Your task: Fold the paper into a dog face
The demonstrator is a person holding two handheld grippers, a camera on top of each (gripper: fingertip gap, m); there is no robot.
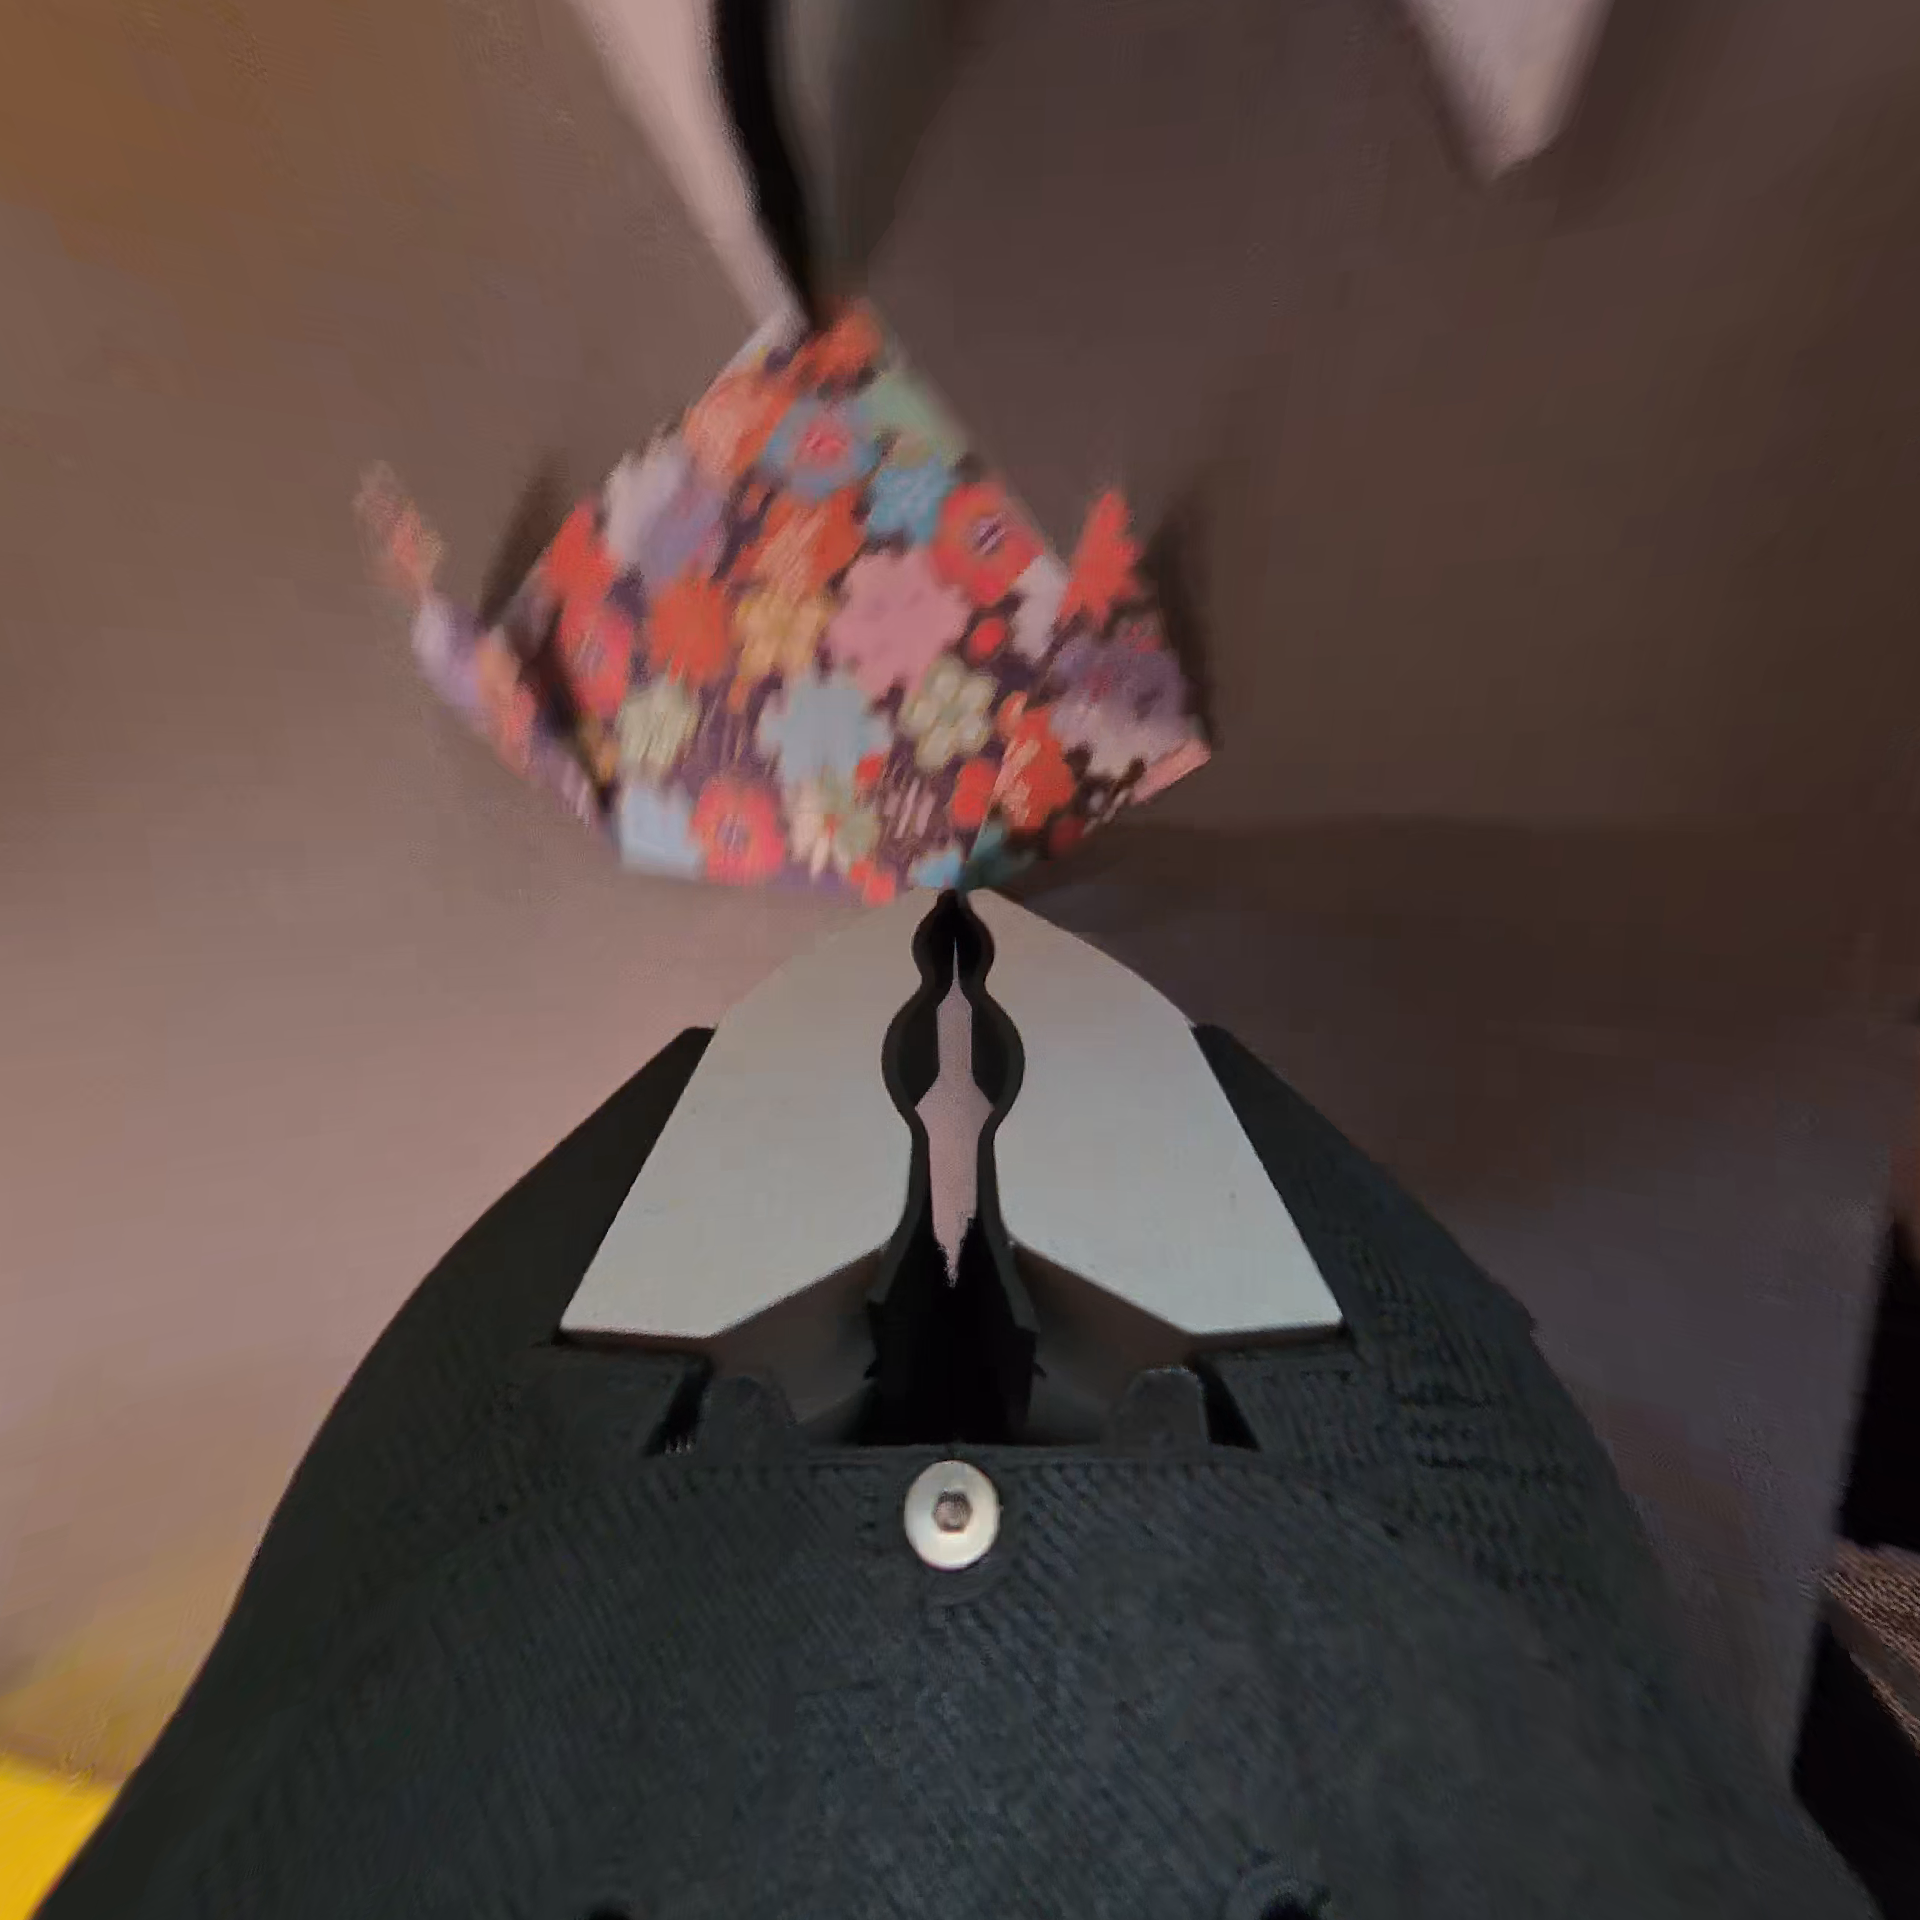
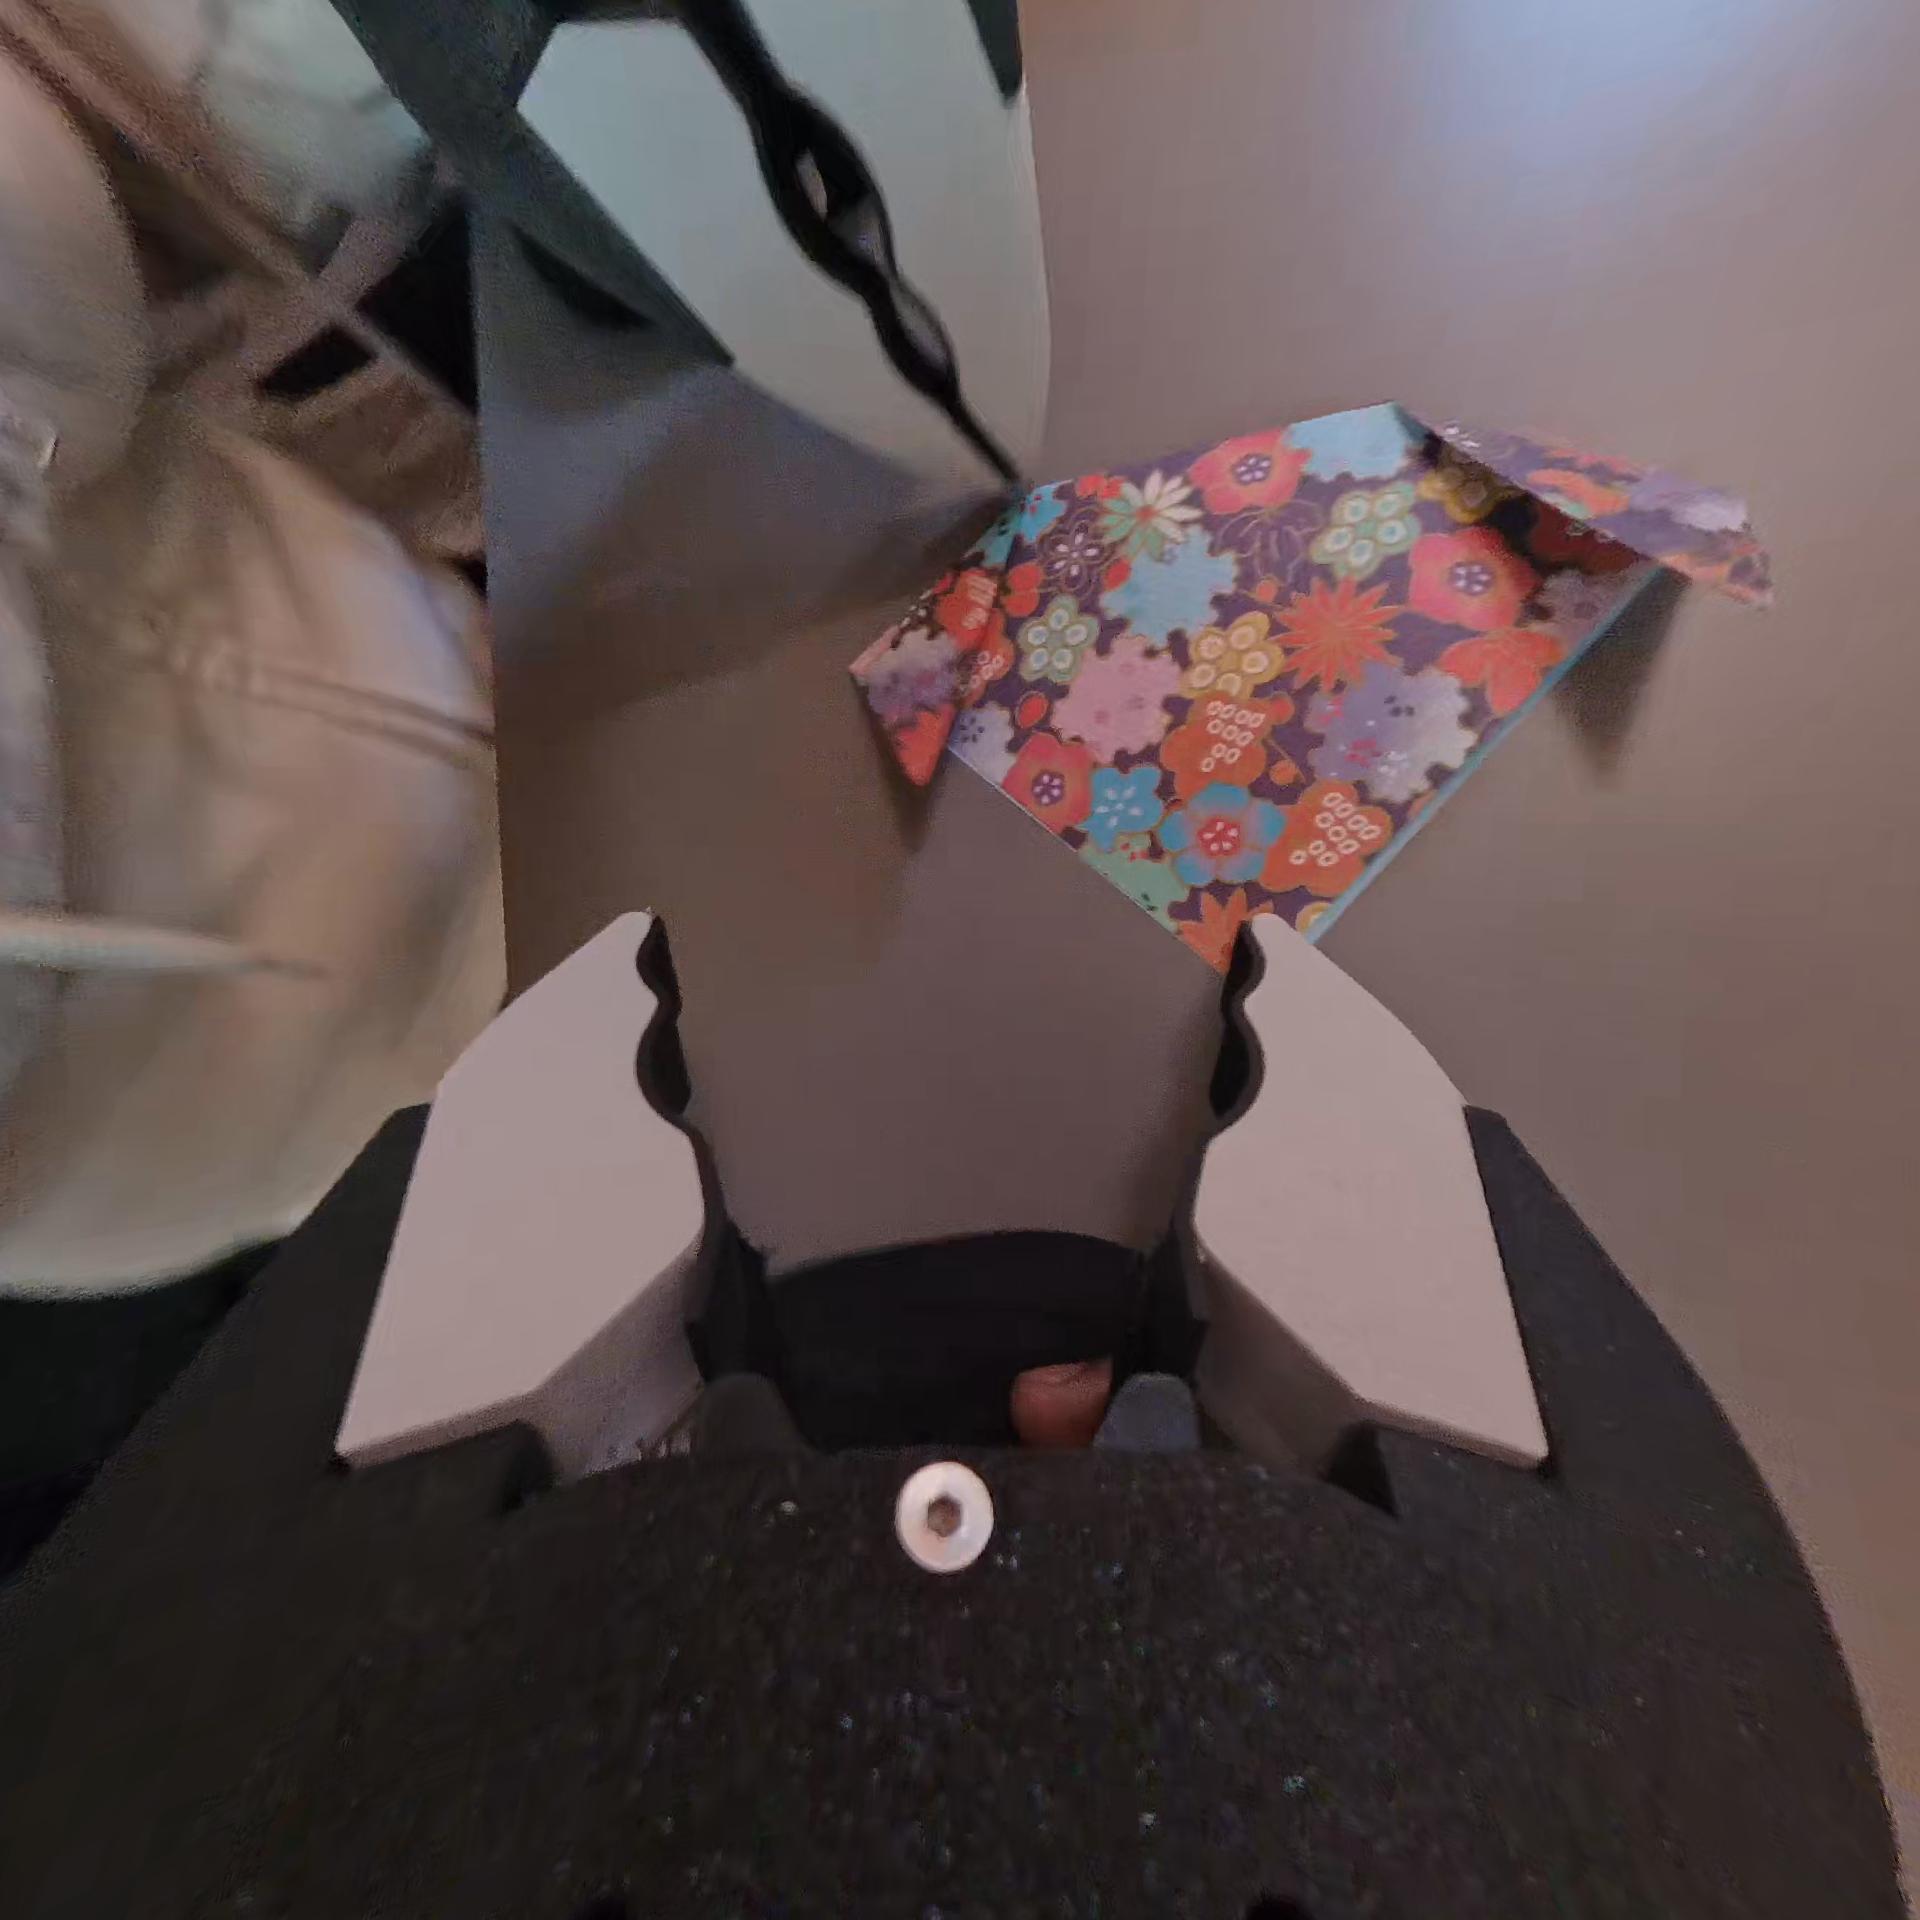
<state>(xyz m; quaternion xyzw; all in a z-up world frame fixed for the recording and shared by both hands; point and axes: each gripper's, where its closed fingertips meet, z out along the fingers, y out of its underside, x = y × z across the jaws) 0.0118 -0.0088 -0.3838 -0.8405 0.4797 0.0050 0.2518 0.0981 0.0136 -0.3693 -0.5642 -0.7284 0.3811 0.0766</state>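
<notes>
The floral paper [image 1: 831,665] is folded into a pointed shape with two side flaps turned over. My left gripper [image 1: 948,906] is shut on one corner of it. In the right wrist view the paper [image 2: 1247,675] lies ahead and to the right, and the left gripper [image 2: 1003,468] pinches its upper left corner. My right gripper [image 2: 951,935] is open and empty. Its right fingertip [image 2: 1262,940] touches the paper's near corner. In the left wrist view, the right gripper's fingers [image 1: 727,177] stand spread behind the paper, one of them at its far corner.
The grey-brown tabletop [image 2: 1558,1143] runs under the paper. A person's light garment [image 2: 208,727] fills the left of the right wrist view. A yellow object [image 1: 52,1787] shows at the lower left and a dark object [image 1: 1870,1507] at the right edge. Across from one pair of fingers to the other is roughly 9 cm.
</notes>
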